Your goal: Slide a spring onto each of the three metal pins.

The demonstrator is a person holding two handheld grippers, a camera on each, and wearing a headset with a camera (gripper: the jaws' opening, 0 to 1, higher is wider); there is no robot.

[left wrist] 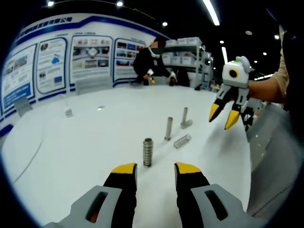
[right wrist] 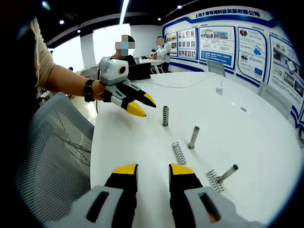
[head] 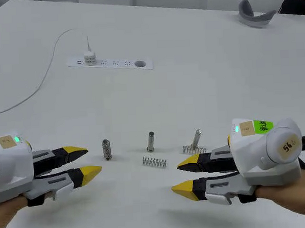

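One pin out of three is looking finished. The left pin (head: 106,142) is standing toward the near edge of the worktop (head: 202,86), and the first spring (head: 107,152) is sitting around it, covering almost all of its shaft.

The middle pin (head: 151,141) is standing upright and bare. A loose spring (head: 154,162) is lying flat just in front of it, on the side of the near edge.

The right pin (head: 196,138) is leaning rather than standing straight, and a second spring (head: 191,149) is lying at its foot, touching it. I cannot tell whether those coils are going around the pin or only lying beside it, so I am judging this one as not done.

The left gripper (head: 93,159) is hovering just left of the left pin, with its jaws apart and carrying nothing. The right gripper (head: 175,177) is hovering nearer the near edge, just right of the loose spring, with its jaws also apart and empty.

By my reading, two pins are waiting for their springs, and the right pin is probably needing straightening as well
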